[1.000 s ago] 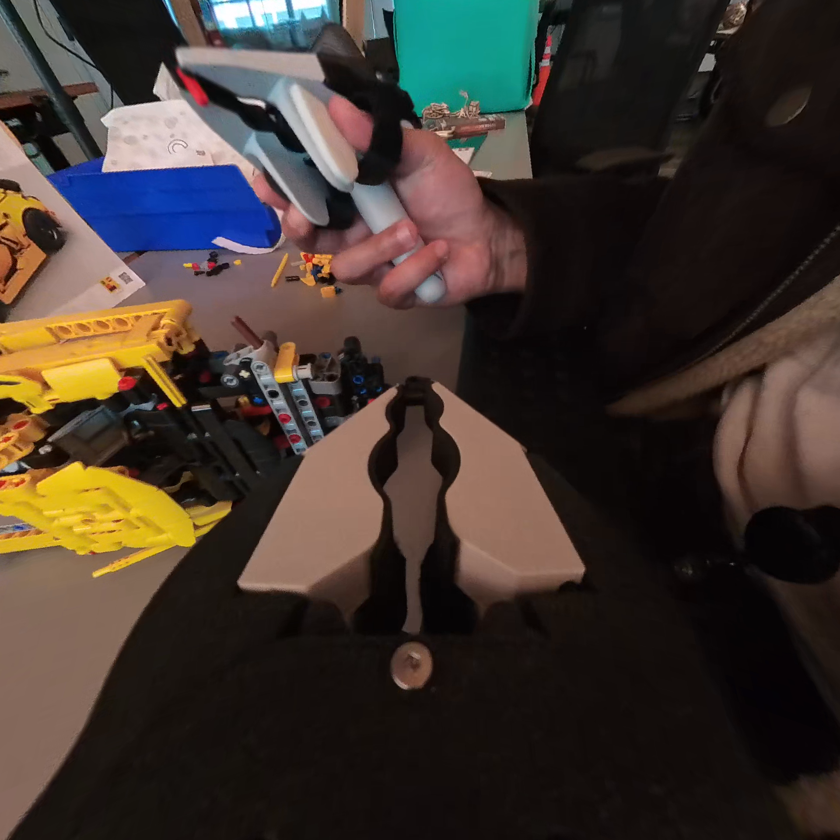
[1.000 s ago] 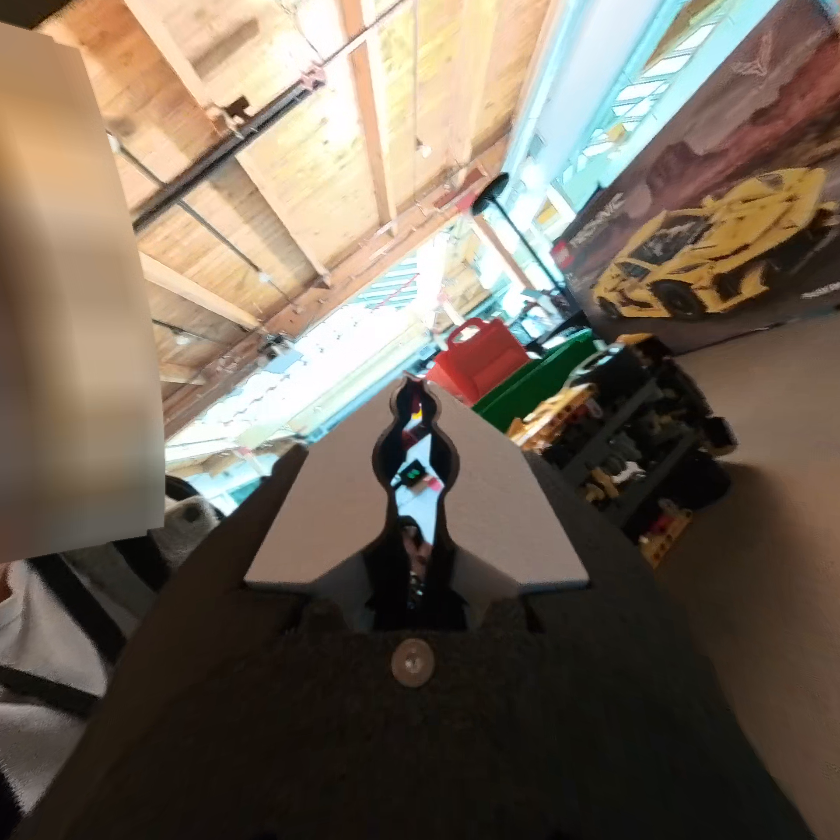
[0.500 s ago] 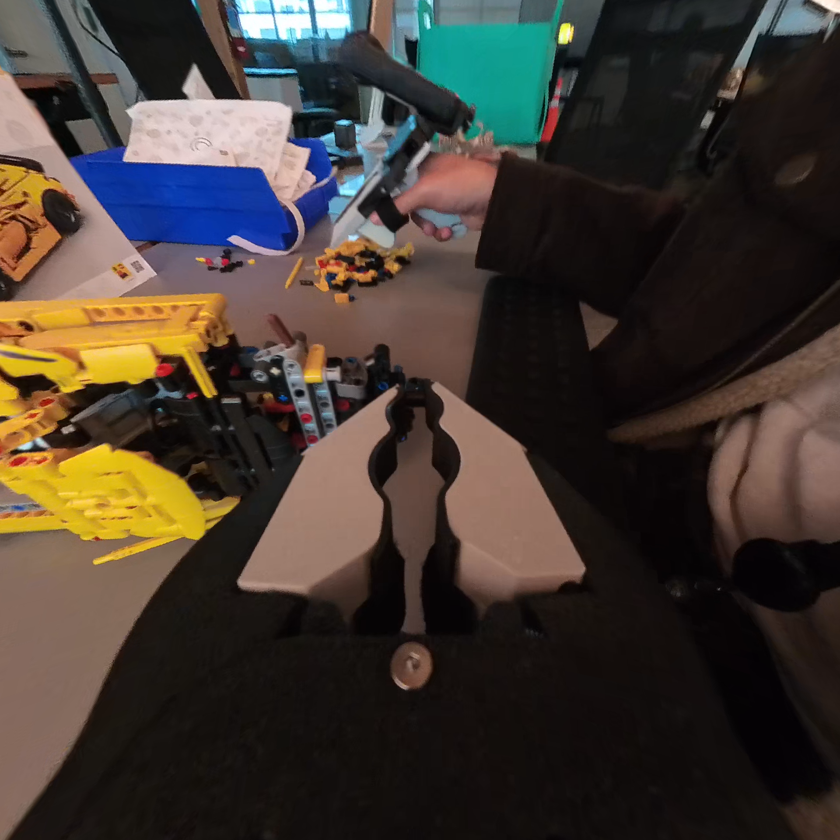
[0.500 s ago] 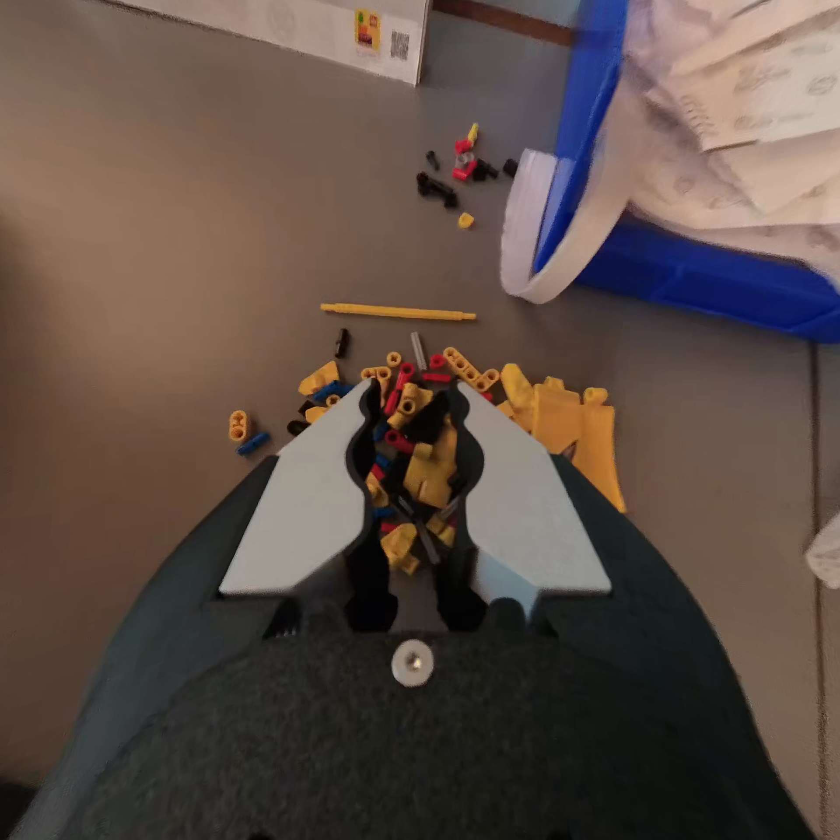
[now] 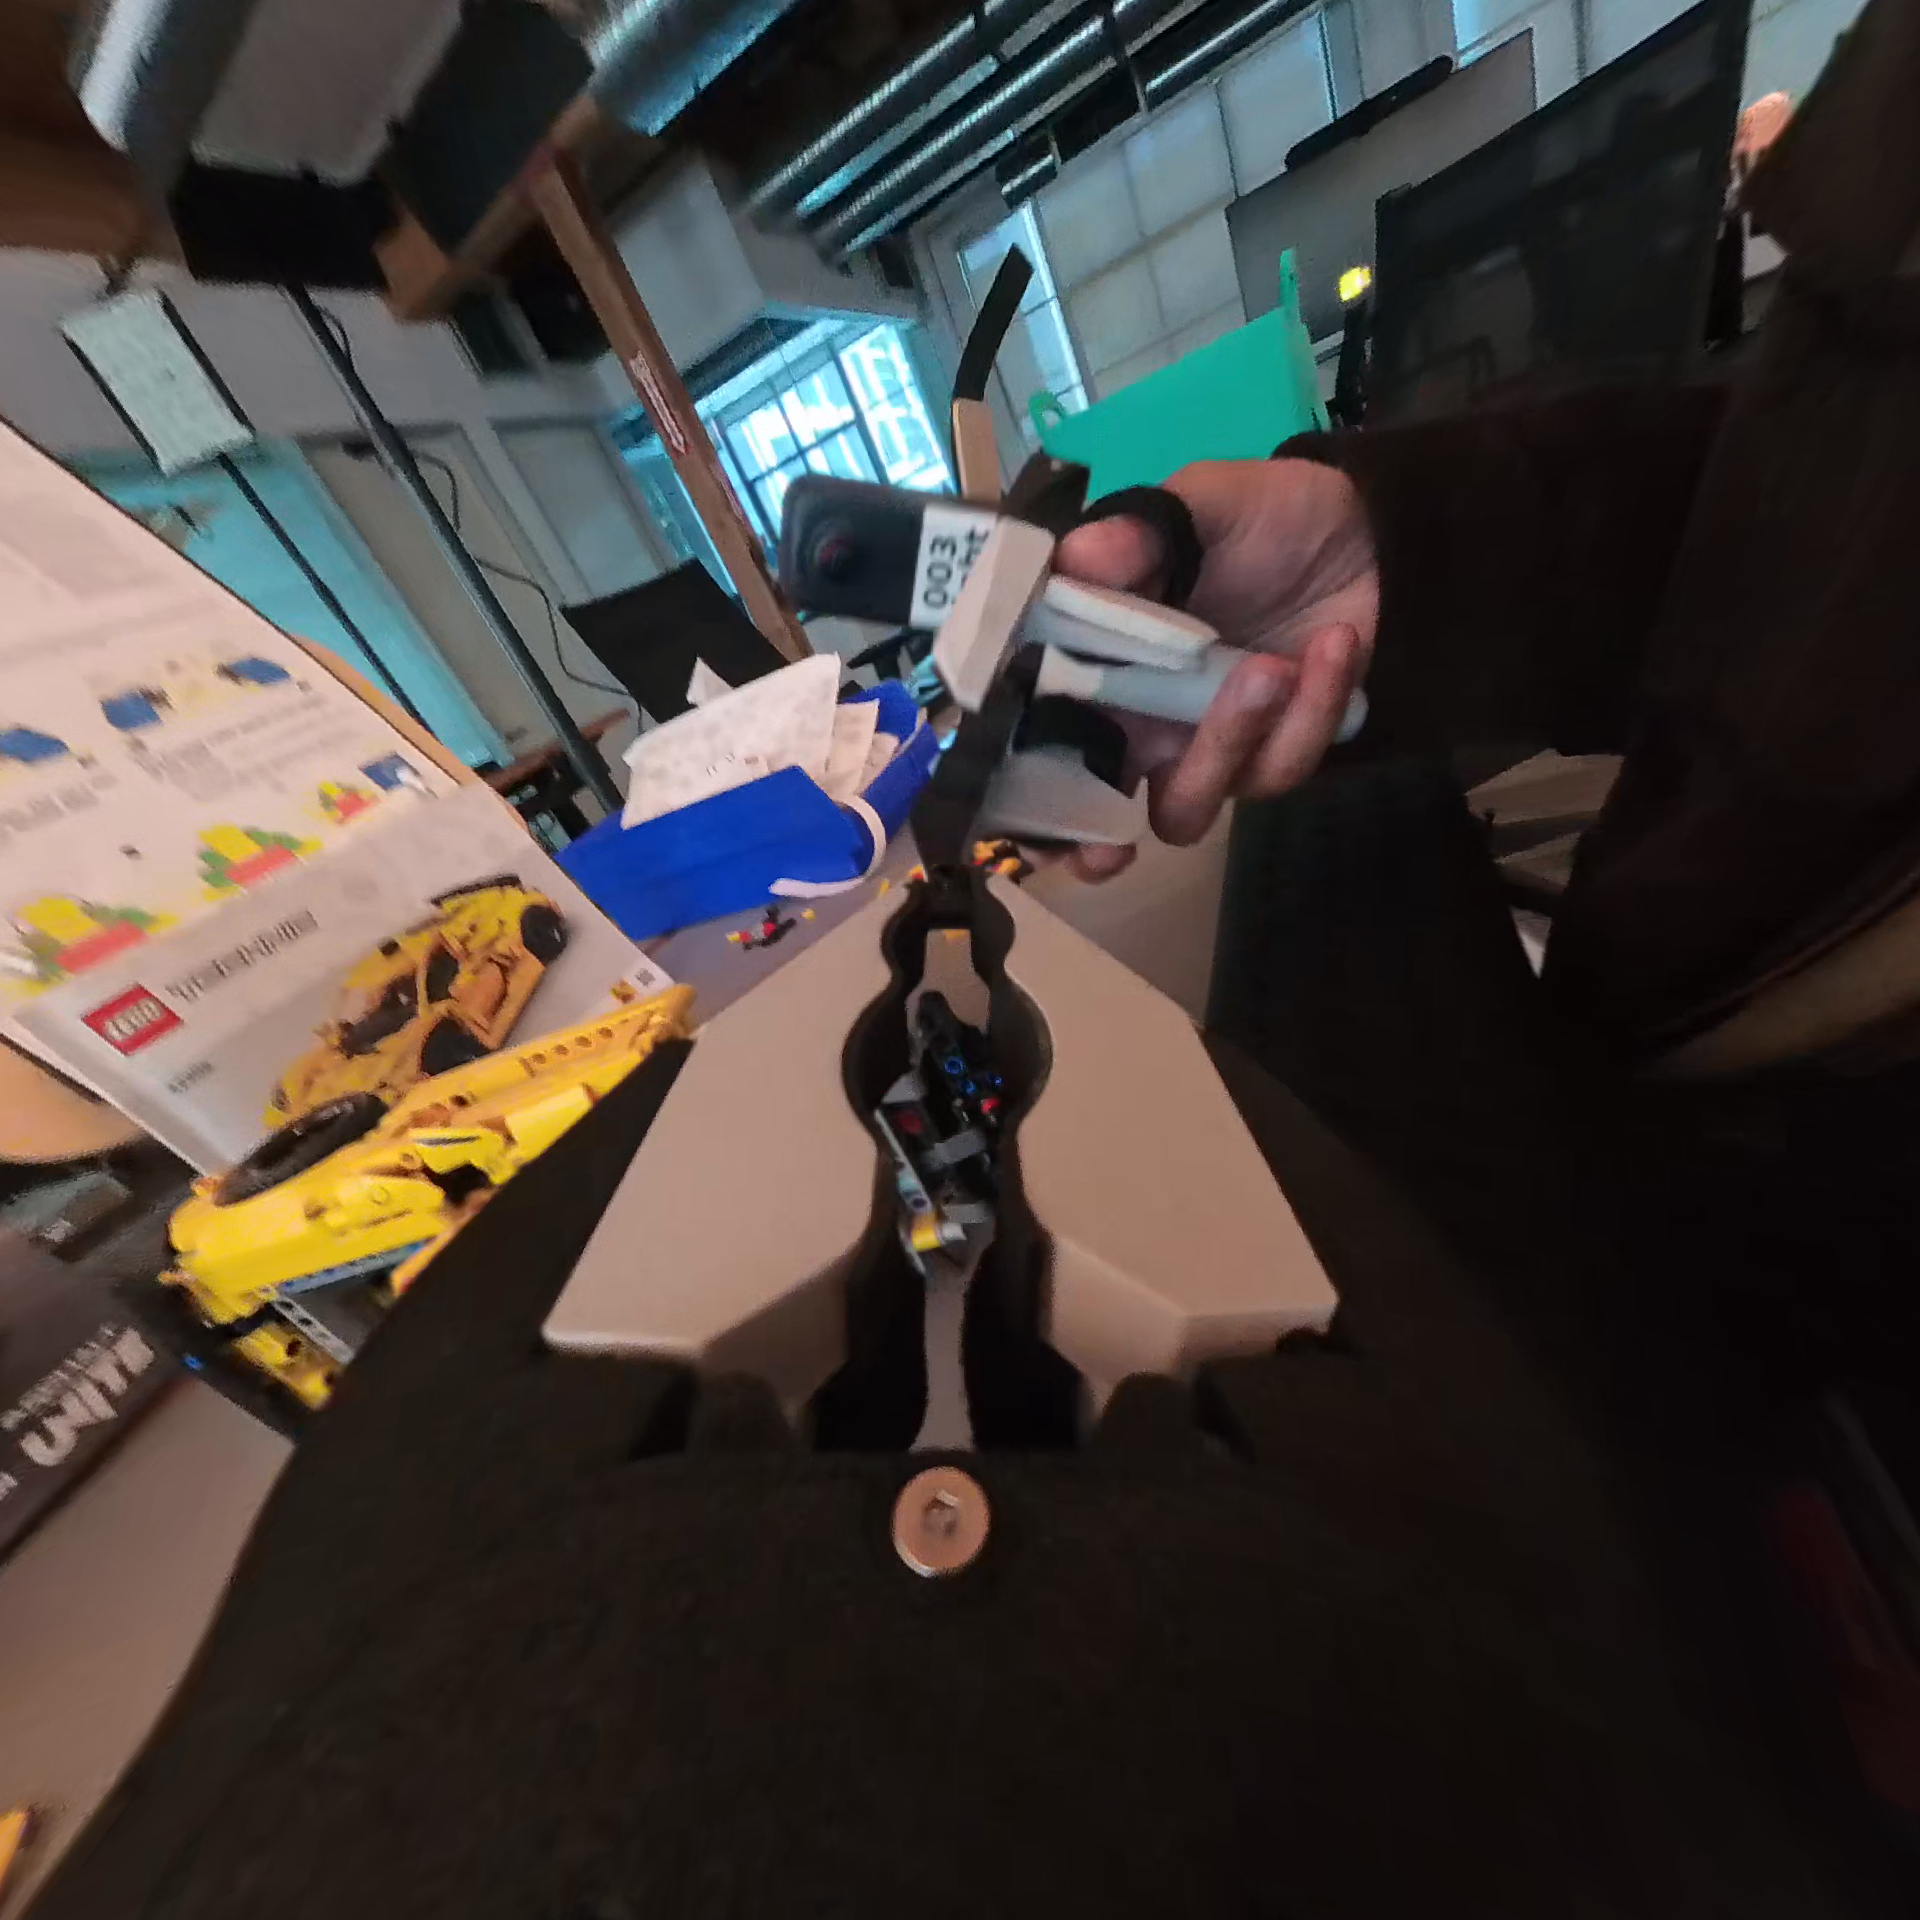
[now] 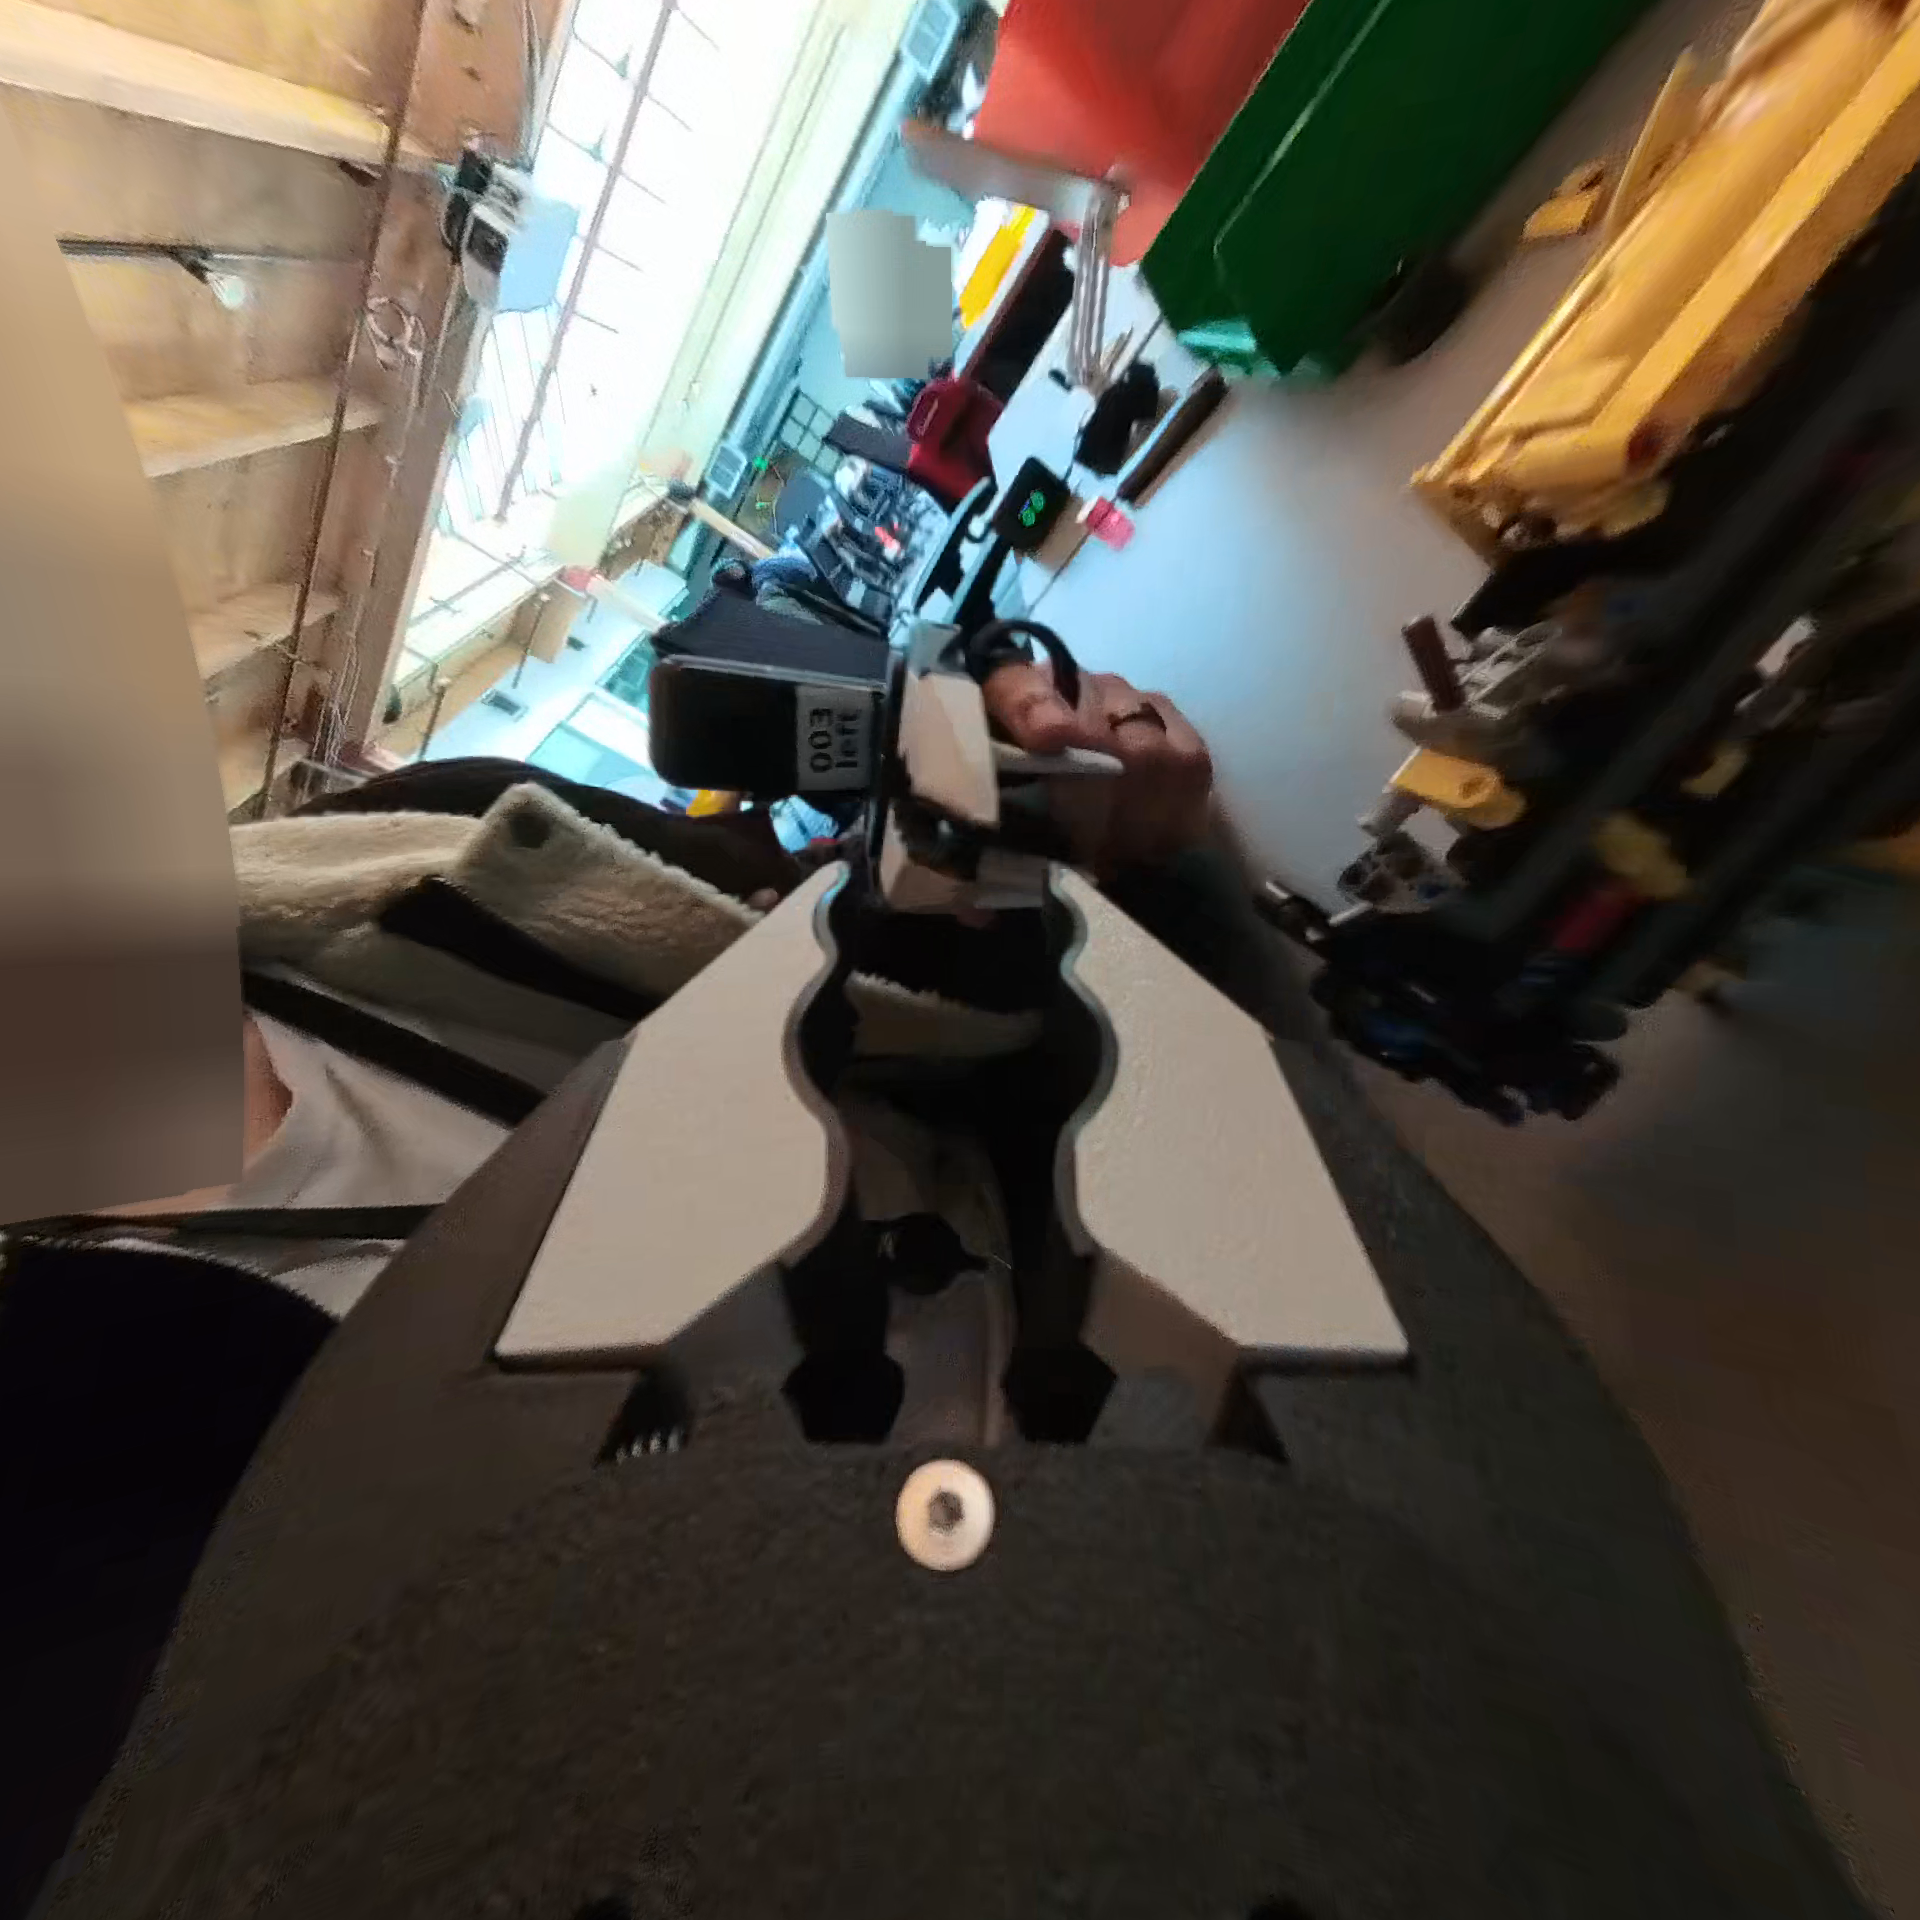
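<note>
Left tongs (image 5: 940,914): clenched, empty, held over half-built yellow-and-black toy-brick car model (image 5: 395,1174) on grey surface (image 5: 104,1662). Right tongs (image 6: 945,883): released, empty, aloft, facing left tongs.

The yellow brick car (image 6: 1662,343) is blurred (edge-cropped too).

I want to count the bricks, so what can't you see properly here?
- Left wrist view: the left claw covers much of the yellow toy car.
- Left wrist view: the loose bricks by the blue bin are too small to count.
- Right wrist view: the yellow toy car is blurred and cut off by the right edge.
</note>
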Demonstrator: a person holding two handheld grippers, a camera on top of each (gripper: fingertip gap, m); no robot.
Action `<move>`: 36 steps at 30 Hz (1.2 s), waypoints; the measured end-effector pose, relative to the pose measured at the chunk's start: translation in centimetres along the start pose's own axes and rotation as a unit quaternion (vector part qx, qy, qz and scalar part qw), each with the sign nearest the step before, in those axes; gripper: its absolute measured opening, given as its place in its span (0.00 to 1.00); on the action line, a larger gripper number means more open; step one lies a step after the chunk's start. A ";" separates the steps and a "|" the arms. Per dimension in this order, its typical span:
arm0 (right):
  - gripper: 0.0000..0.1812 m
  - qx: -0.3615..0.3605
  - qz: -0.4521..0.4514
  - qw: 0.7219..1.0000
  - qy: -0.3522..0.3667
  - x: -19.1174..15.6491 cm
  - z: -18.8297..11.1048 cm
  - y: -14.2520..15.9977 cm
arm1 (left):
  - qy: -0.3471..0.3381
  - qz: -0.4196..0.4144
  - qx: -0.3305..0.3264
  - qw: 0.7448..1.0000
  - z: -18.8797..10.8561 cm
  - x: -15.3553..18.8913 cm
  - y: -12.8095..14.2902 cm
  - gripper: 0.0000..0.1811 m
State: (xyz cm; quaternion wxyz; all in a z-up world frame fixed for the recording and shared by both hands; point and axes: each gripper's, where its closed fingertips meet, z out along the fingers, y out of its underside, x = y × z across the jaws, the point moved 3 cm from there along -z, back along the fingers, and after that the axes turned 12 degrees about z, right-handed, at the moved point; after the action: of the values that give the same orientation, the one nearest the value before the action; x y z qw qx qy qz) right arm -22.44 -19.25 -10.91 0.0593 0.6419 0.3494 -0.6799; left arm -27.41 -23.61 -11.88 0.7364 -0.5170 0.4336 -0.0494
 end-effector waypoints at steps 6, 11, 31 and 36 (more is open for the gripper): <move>0.11 -0.027 0.033 0.998 -0.044 -0.1 2.1 1.2 | -0.001 0.045 0.010 0.999 0.0 0.6 -0.5 0.04; 0.04 -0.024 0.030 0.999 -0.033 0.8 2.0 1.3 | 0.008 0.039 -0.005 0.999 0.3 1.0 0.0 0.04; 0.08 0.167 -0.099 0.696 0.691 17.0 -33.7 -6.2 | -0.032 -0.236 -0.101 0.966 -0.5 -3.3 5.6 0.10; 0.15 0.223 -0.219 0.762 0.567 11.1 -26.4 -7.1 | 0.013 -0.222 -0.094 0.970 0.0 -2.1 5.1 0.09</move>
State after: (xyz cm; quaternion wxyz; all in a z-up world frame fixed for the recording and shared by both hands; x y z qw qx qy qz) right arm -6.11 4.72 -16.47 -0.4451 0.8112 0.2892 -0.2453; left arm -30.64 -20.16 -14.73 0.6491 -0.6667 0.3203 -0.1777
